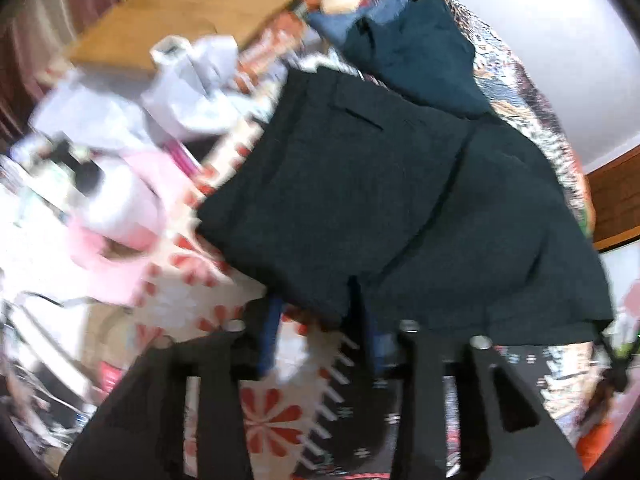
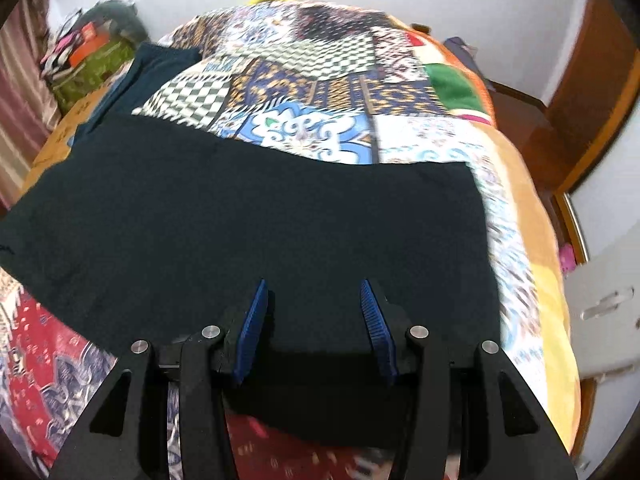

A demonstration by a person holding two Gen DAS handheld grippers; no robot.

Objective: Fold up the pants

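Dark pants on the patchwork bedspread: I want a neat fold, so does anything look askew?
Yes. In the left wrist view the dark pants lie bunched, the near edge stepped and uneven.

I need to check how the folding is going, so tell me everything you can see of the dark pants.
The pants are dark, almost black, of a plain matte cloth, with a slit pocket showing in the left view. They lie spread, partly folded, on a patchwork bedspread. The right claw stands open over their near edge; the left claw is open at their hem, and contact is unclear.
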